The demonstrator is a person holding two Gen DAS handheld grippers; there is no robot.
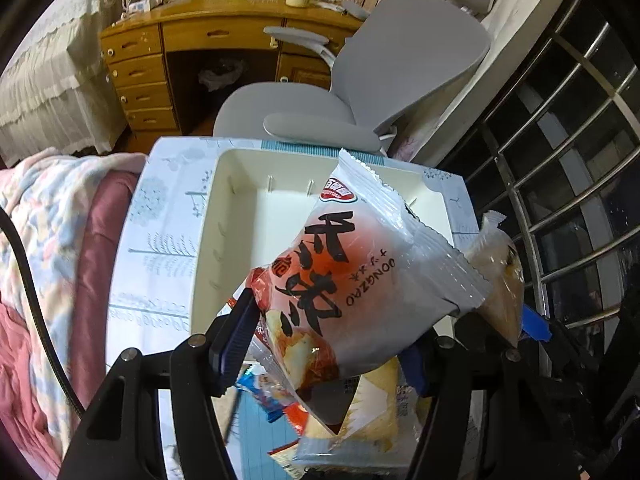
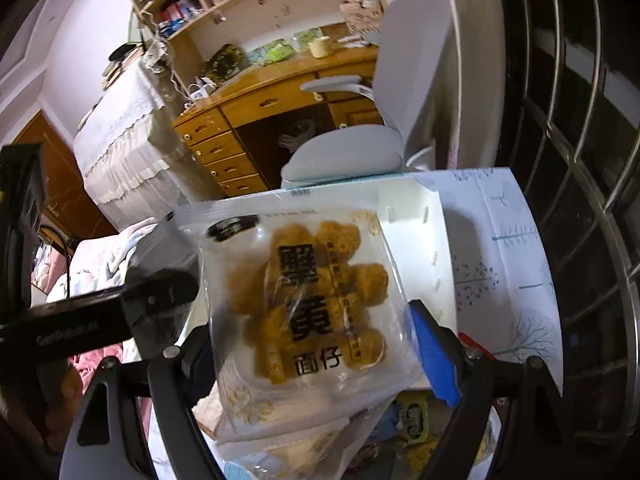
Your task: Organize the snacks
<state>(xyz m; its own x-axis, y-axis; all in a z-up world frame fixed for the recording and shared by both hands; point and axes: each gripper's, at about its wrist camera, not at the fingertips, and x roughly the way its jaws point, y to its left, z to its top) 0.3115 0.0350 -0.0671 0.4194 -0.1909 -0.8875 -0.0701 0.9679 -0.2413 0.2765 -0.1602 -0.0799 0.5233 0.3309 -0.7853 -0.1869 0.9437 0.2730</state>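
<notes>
My left gripper (image 1: 332,332) is shut on a white-and-red snack packet (image 1: 360,272) with large black characters, its blue pads (image 1: 236,336) pressing both sides. The packet hangs tilted over the near right part of a white tray (image 1: 240,200), whose visible floor is bare. My right gripper (image 2: 312,332) is shut on a clear packet of golden-brown crackers (image 2: 316,300), held above the same white tray (image 2: 420,216). That clear packet (image 1: 500,272) shows at the right edge of the left wrist view. The left gripper's black body (image 2: 120,312) lies close on the left.
Loose snack packets (image 1: 360,412) lie heaped on the table (image 1: 160,240) with a tree-print cloth, just below both grippers. A grey office chair (image 1: 400,60) and a wooden desk (image 1: 200,32) stand beyond. A bed with blankets (image 1: 48,240) is left, metal window bars (image 1: 560,160) right.
</notes>
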